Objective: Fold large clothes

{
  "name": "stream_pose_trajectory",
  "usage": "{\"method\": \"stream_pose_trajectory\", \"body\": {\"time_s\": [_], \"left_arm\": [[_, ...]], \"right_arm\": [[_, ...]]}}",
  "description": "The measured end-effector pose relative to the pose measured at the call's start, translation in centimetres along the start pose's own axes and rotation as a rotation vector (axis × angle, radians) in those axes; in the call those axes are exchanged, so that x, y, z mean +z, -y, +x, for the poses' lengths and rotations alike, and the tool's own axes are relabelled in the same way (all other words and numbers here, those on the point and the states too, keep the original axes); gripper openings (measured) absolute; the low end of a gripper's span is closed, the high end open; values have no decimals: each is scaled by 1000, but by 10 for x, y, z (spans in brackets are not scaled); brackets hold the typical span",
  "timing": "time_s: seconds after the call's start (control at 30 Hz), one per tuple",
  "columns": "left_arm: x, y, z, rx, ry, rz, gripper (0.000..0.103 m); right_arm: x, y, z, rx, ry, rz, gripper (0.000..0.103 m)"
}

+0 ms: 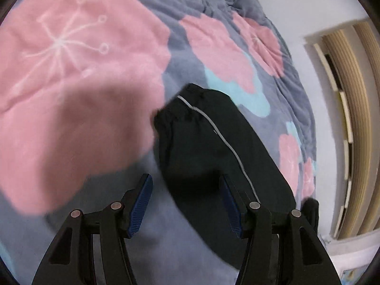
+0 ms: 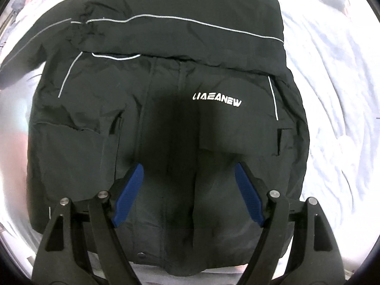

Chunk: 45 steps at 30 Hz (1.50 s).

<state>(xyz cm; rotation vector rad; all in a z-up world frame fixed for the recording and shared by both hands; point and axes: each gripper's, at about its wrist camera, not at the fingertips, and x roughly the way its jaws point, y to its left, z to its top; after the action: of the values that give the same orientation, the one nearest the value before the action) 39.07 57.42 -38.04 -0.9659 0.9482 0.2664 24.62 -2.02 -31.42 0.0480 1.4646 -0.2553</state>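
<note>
In the left wrist view, the left gripper [image 1: 185, 190] is seen with its 2 blue-padded jaws spread wide and nothing pinched, while a black sleeve [image 1: 209, 142] with a grey piping line is stretched across the grey quilt [image 1: 166, 237] with pink flowers, its lower part passing between and under the jaws and its cuff lying ahead of them. In the right wrist view, the right gripper [image 2: 188, 173] is likewise held with jaws spread and empty, above the lower front of the black jacket [image 2: 166, 76], which is laid flat on the pale bedding [image 2: 332, 95] with 1 sleeve folded across the chest and the white logo [image 2: 216, 99] lying just ahead of the right jaw.
</note>
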Motion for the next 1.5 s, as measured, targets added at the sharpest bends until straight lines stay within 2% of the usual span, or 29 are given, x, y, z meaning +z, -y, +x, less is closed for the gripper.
{"method": "stream_pose_trajectory", "body": {"time_s": [0.13,0.23,0.27,0.3,0.4,0.47,0.63,0.8,0.93,1.07,1.2,1.37,1.47,1.5], "left_arm": [[13,-14,21,-45,-1,-60,60],[14,-16,27,-87,11,-63,60],[14,-14,25,-98,16,-52,45],[13,-11,24,-124,17,-32,25],[6,2,5,-160,57,14,17],[-1,15,-15,-197,85,61,16],[-34,75,-74,-289,138,233,15],[-105,163,-116,-356,140,478,15],[-175,230,-117,-387,95,650,15],[-250,289,-90,-375,15,808,15],[-316,327,-52,-380,-108,873,15],[-396,361,-6,-361,-236,981,15],[-453,376,27,-313,-312,1074,17],[-465,378,36,-299,-331,1093,21]], "right_arm": [[-1,-12,6,-6,-29,-26,77],[0,-26,10,-14,-43,-77,77],[0,-31,12,-16,-46,-96,77],[1,-35,12,-15,-48,-110,77],[6,-46,14,0,-42,-149,77],[9,-51,12,17,-33,-168,77],[15,-55,9,54,-3,-209,77],[16,-44,8,111,14,-198,77],[14,-22,7,143,36,-176,77],[10,4,6,158,50,-127,77],[8,39,14,163,54,-67,77],[7,74,22,170,46,4,77],[7,97,30,173,38,45,77],[7,102,31,172,36,53,77]]}}
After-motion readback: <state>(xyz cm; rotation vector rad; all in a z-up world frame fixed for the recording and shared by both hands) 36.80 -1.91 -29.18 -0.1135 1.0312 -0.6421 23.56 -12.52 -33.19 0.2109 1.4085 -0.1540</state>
